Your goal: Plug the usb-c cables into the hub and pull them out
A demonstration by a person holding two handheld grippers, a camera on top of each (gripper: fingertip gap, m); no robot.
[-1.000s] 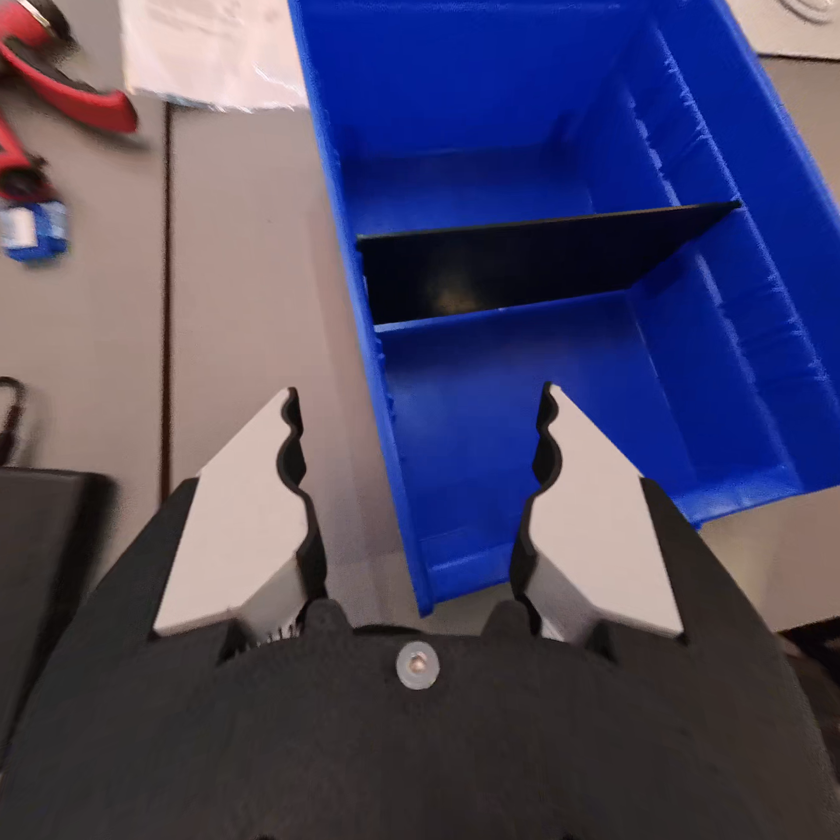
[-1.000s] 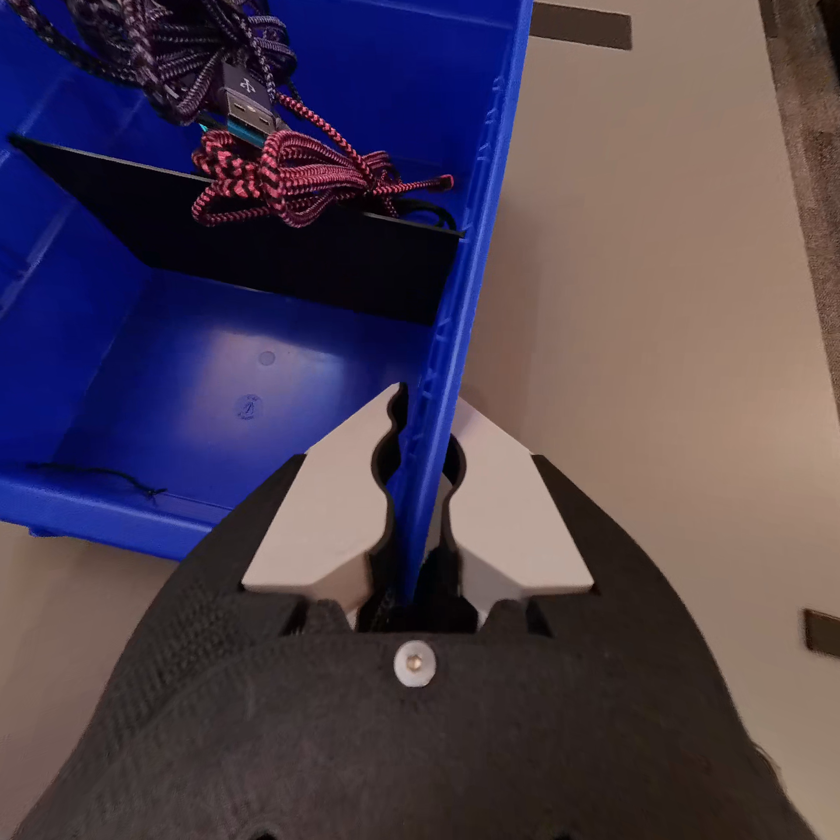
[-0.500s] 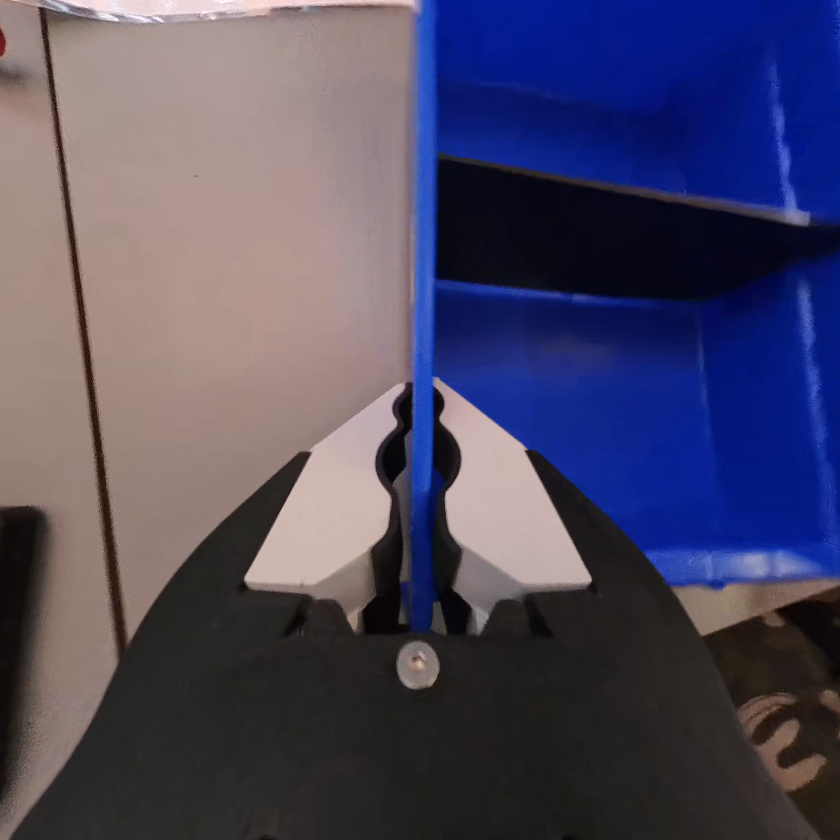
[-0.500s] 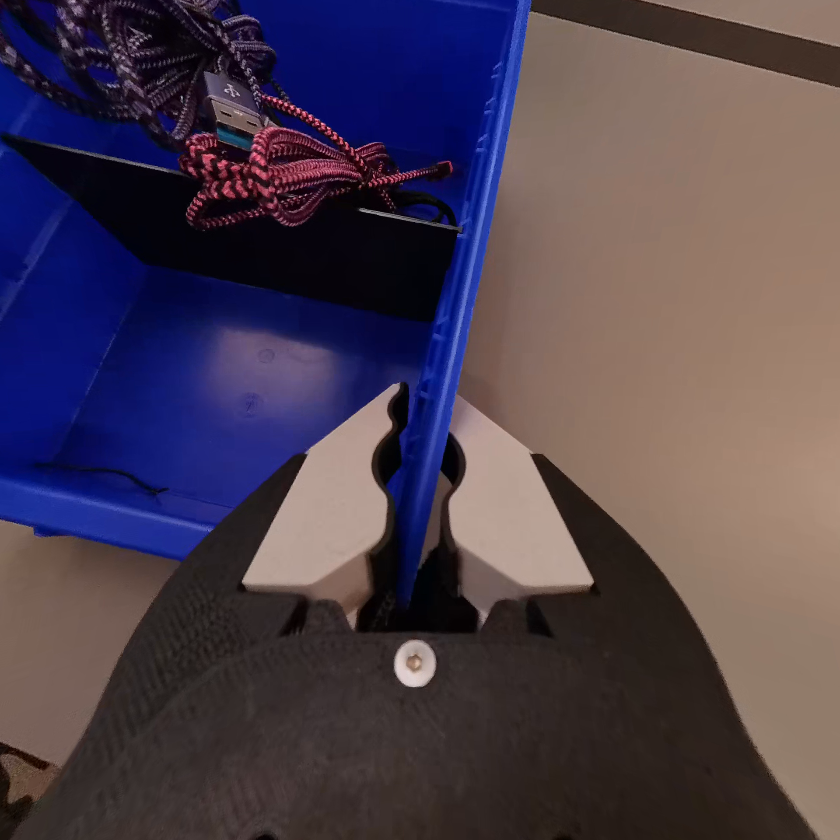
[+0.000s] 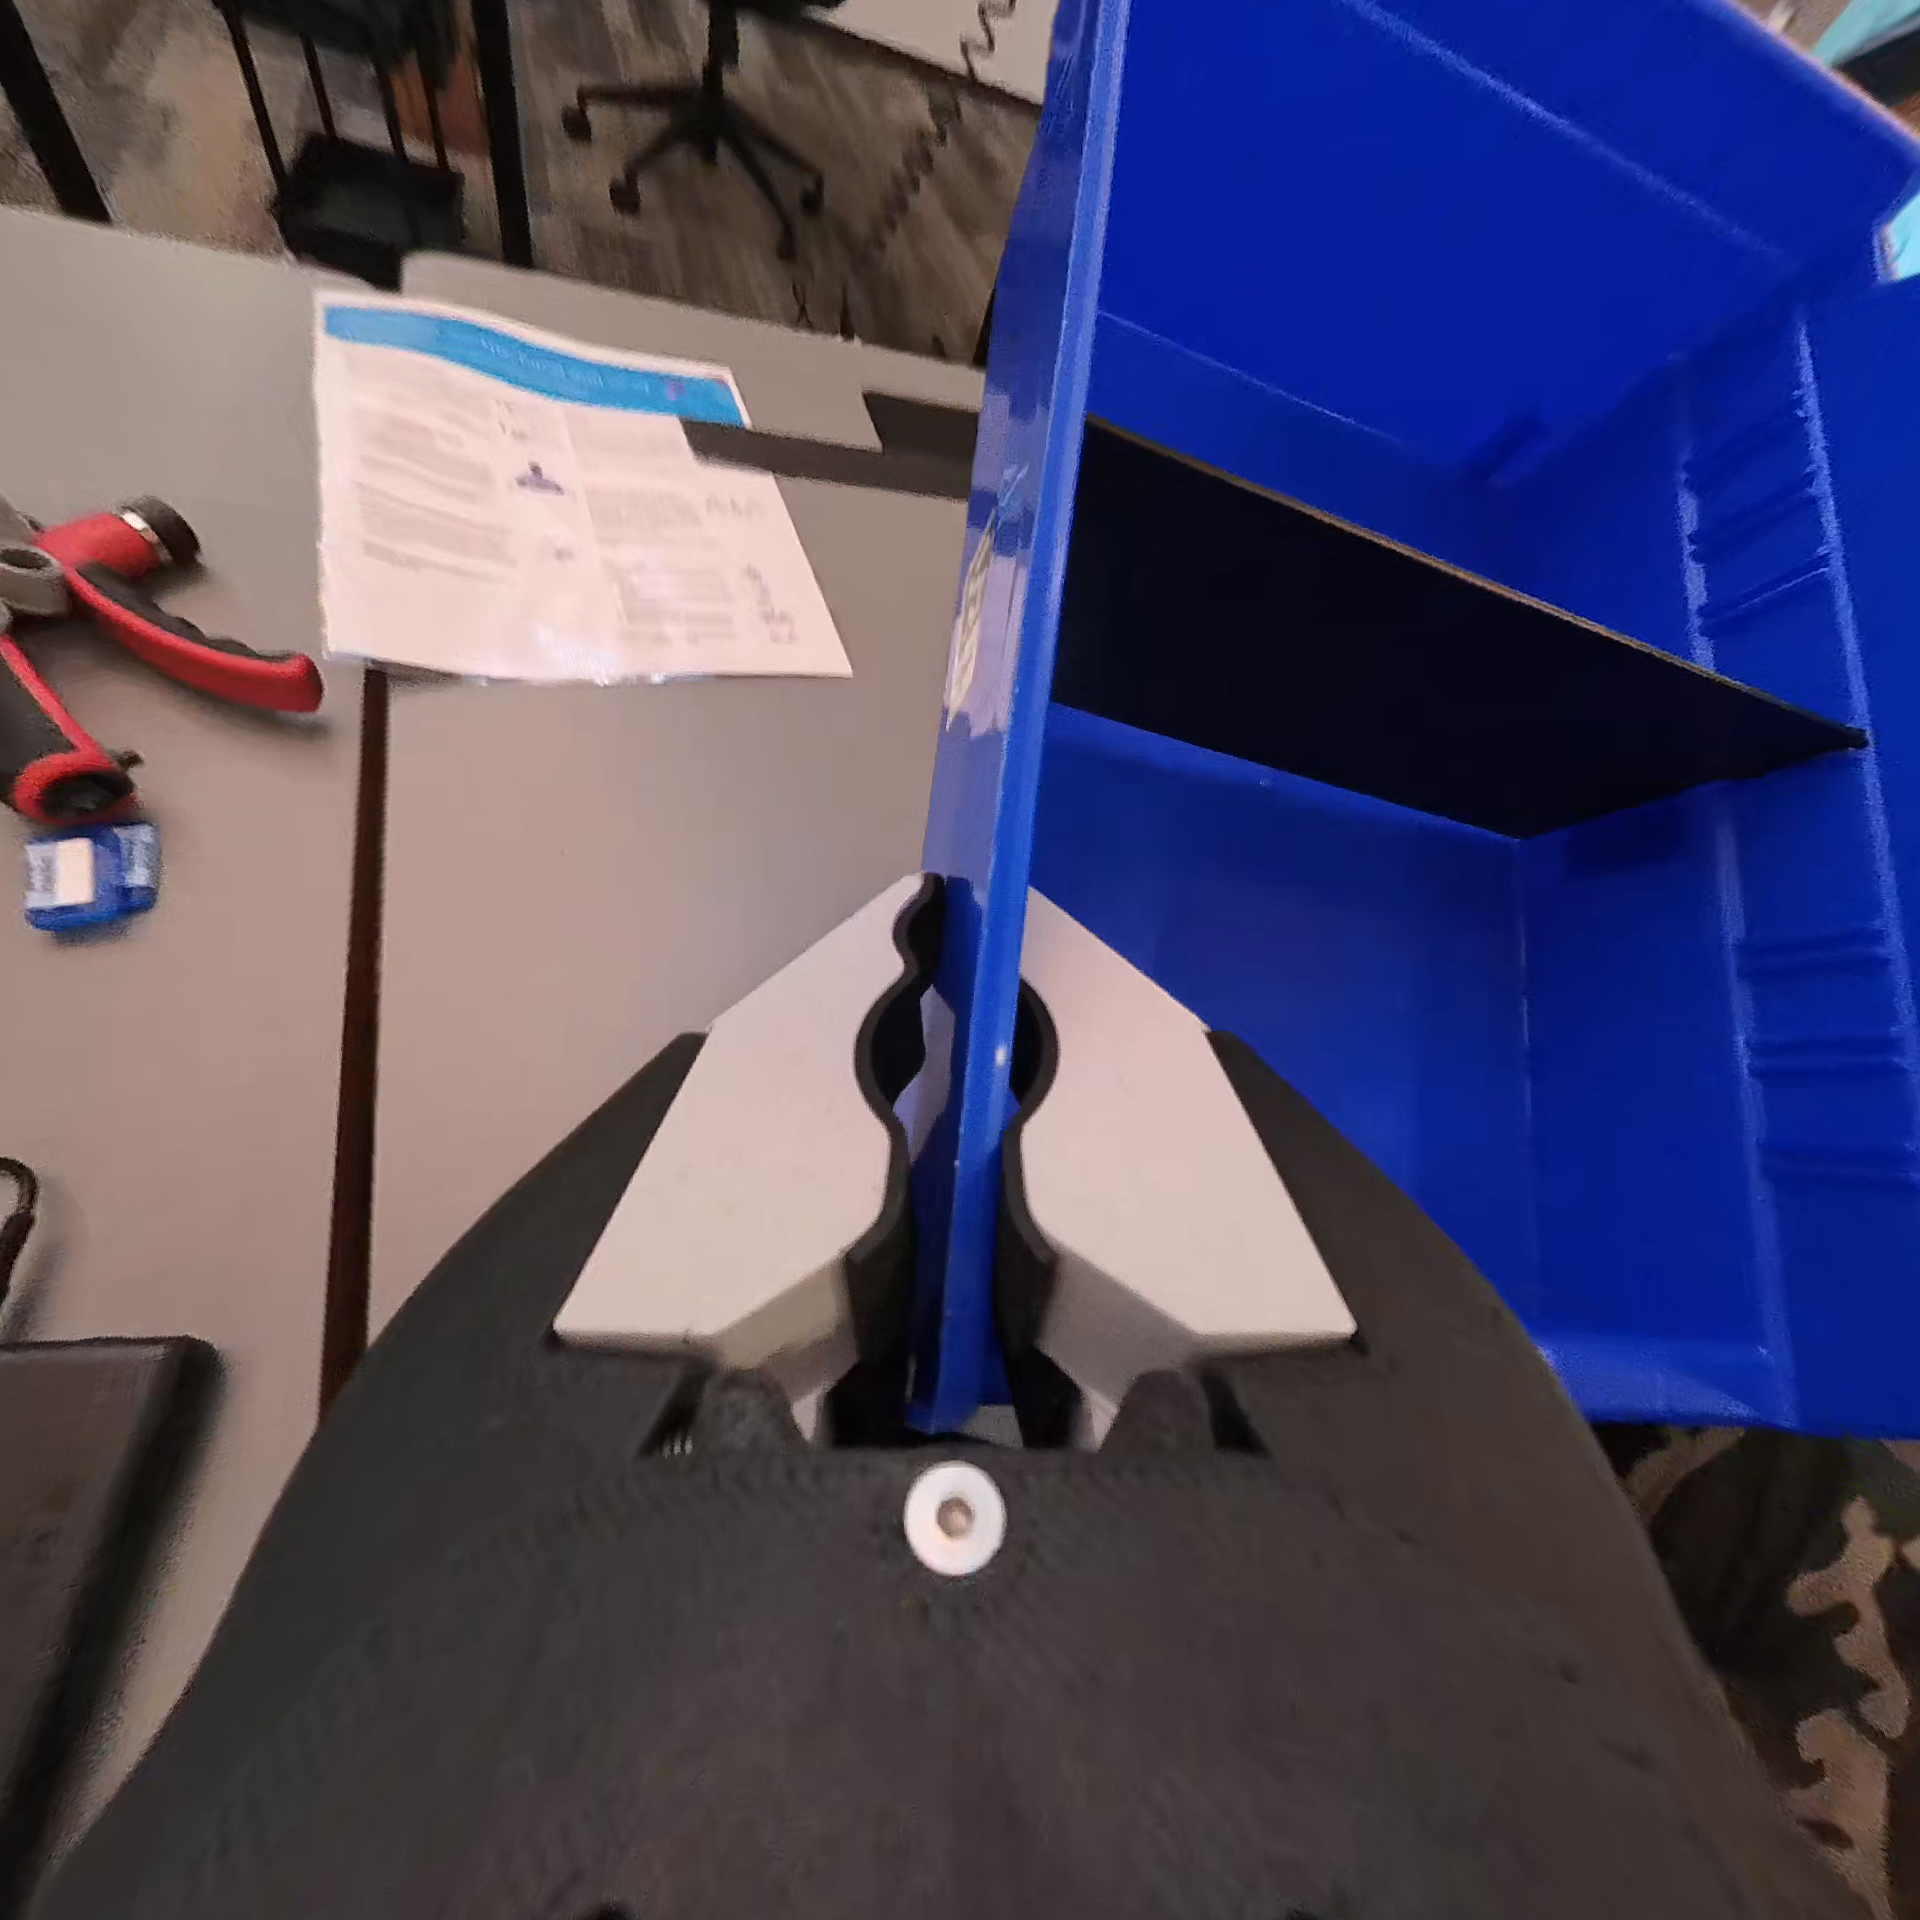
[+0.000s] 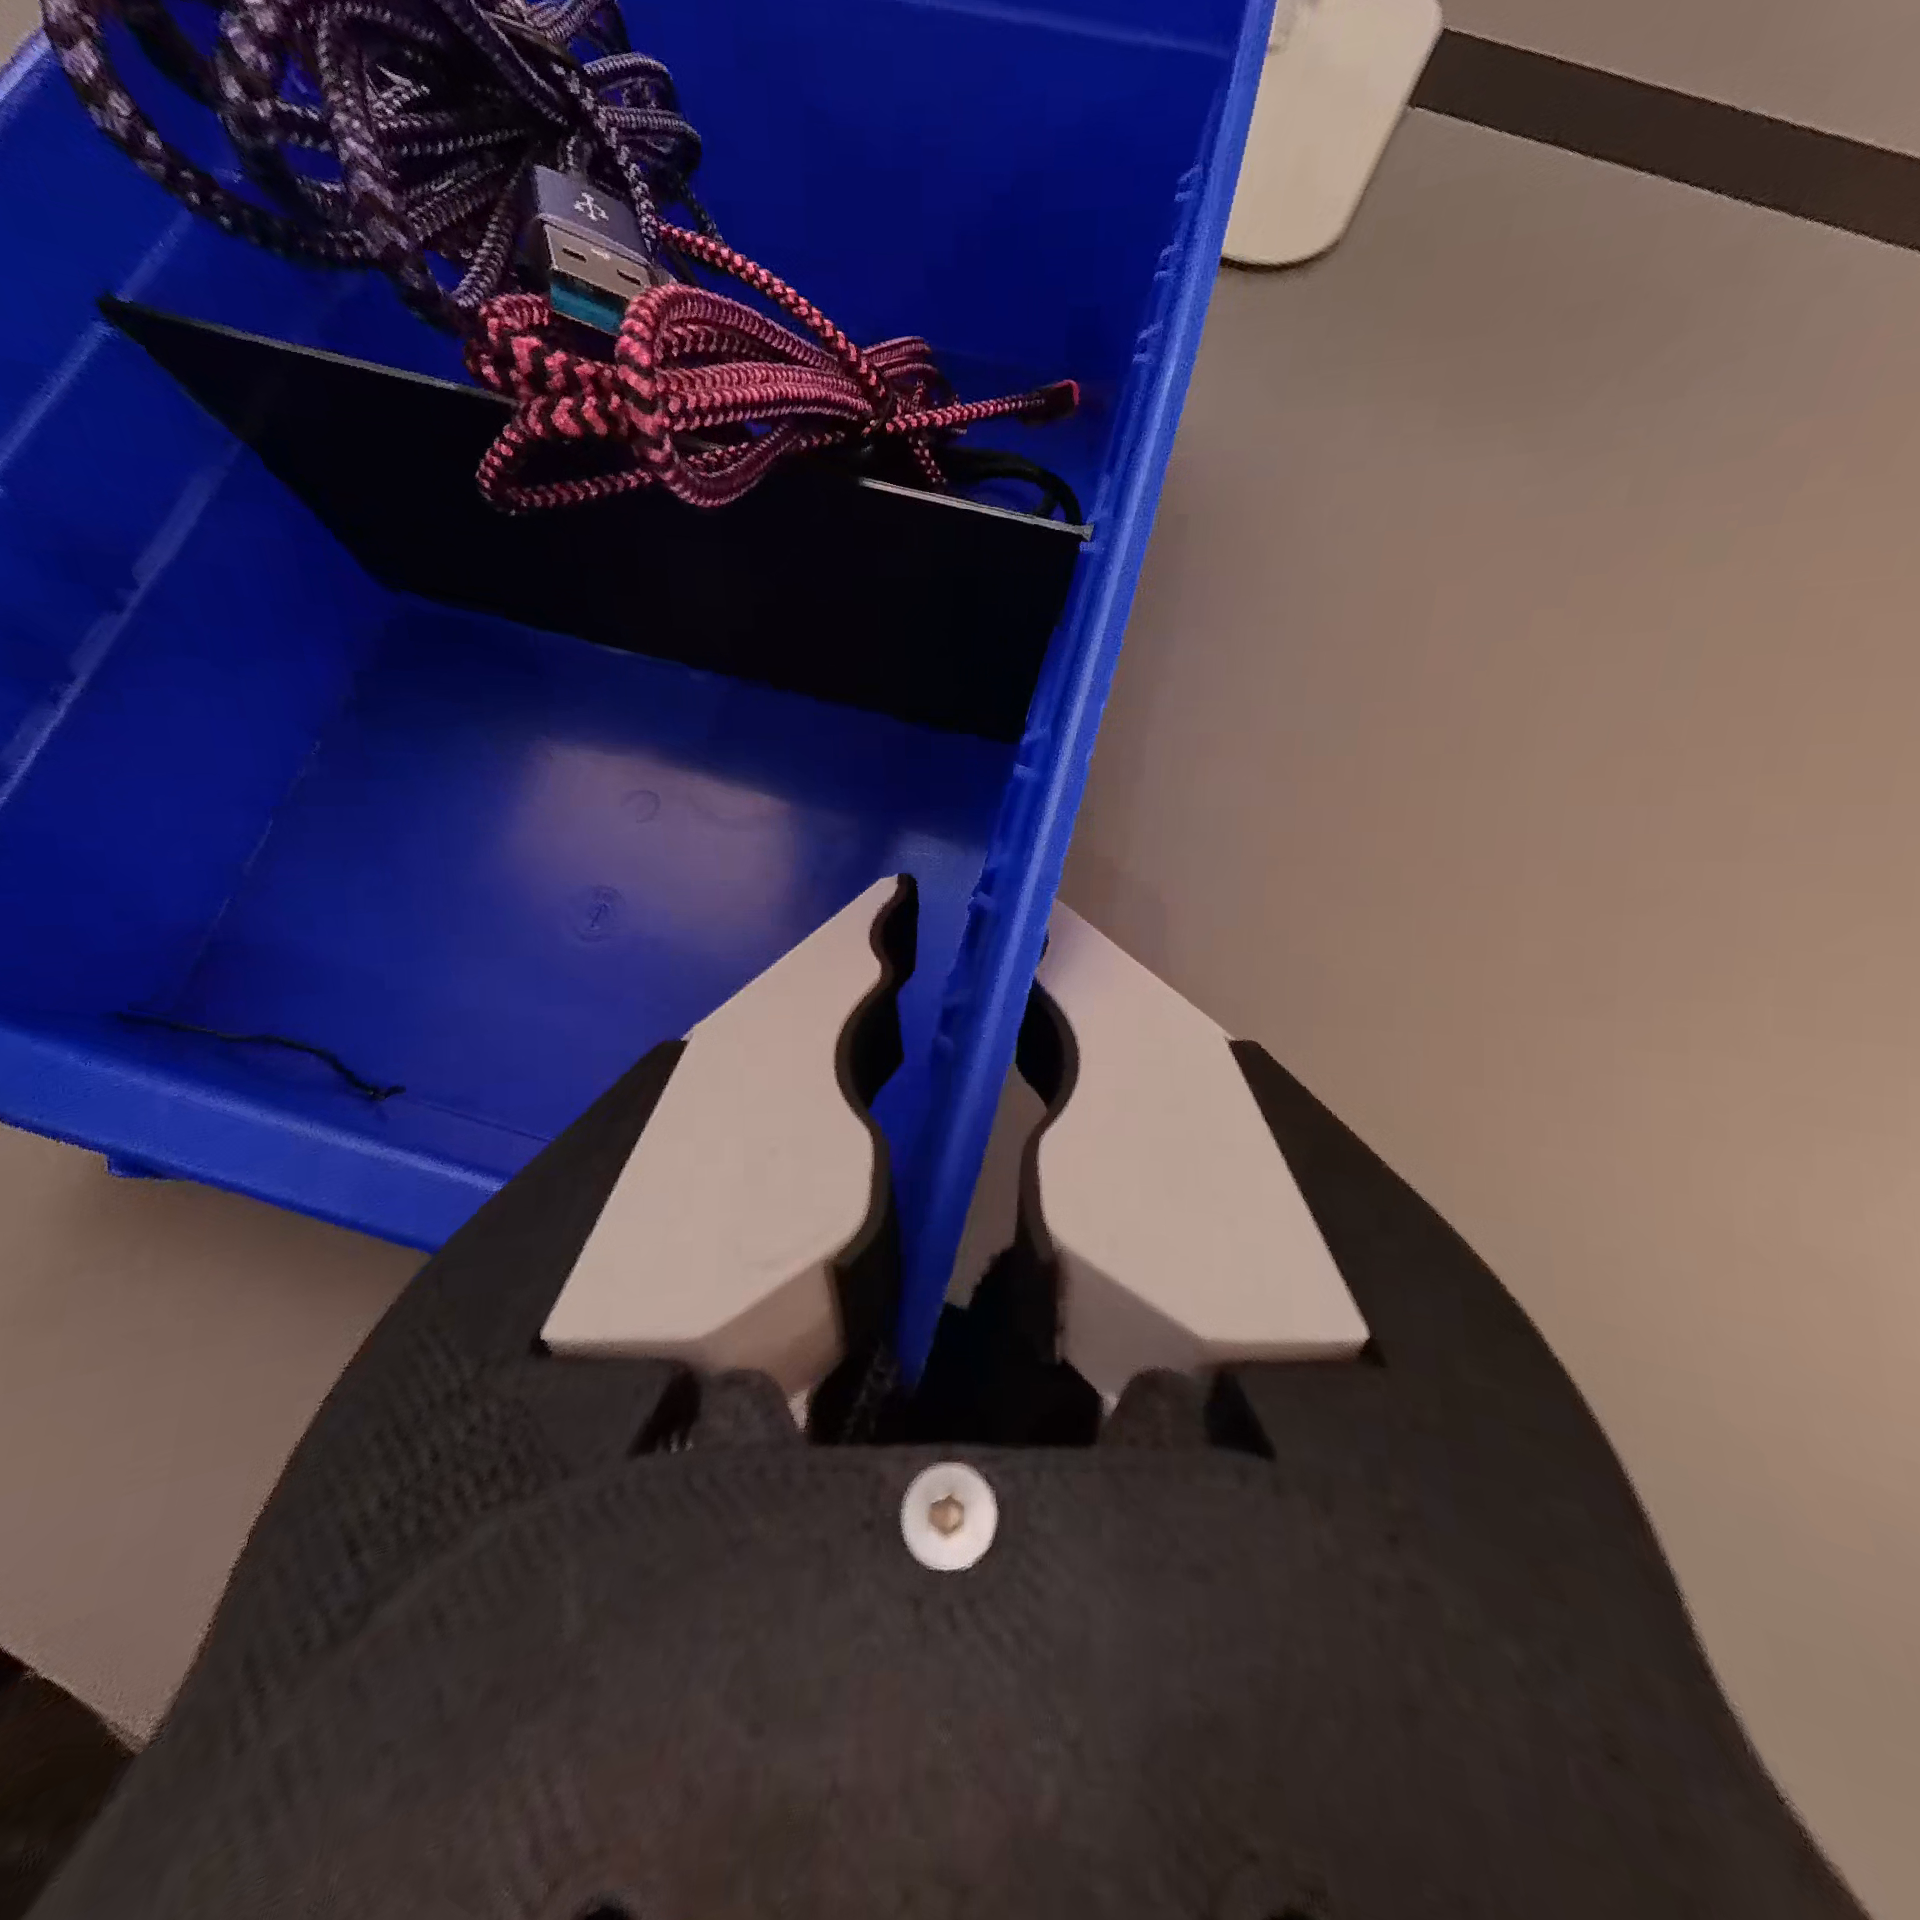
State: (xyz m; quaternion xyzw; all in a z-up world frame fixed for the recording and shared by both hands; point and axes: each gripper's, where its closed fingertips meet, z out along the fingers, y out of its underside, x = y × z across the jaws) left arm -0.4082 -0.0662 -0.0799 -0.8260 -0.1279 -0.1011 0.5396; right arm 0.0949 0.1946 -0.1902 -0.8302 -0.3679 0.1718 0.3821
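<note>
We now have both grippers clamped on the blue bin (image 5: 1403, 1039), one on each long wall. A second ago our left gripper (image 5: 971, 1039) hung spread above the near compartment; half a second ago it closed on the left wall, and now that wall runs up the middle of the frame between its pressed-in fingers (image 5: 769, 1164). The view past it has swung too: floor and a chair base fill the upper left of the frame, and the bin reads as tipped against the grey table (image 5: 623, 883), so we judge the left side is lifting or being carried.

Our right gripper (image 6: 961, 1039) pinches the opposite wall as it did throughout, low centre of its frame, with little change in its view.

The cables sit in the far compartment behind the black divider (image 6: 727, 613), in the upper left of the right wrist frame: a red-and-black braided cable (image 6: 707, 416) draped over the divider's top edge and a dark purple braided bundle (image 6: 395, 135) behind it, its silver plug (image 6: 587, 244) pointing toward us. The near compartment holds only a loose thread. No hub shows in either view.

For the task, this means we are still moving the bin, not yet plugging anything. A printed sheet (image 5: 540, 499), a red-handled tool (image 5: 125, 644) and a small blue box (image 5: 88, 873) lie at the left of the left wrist frame.
</note>
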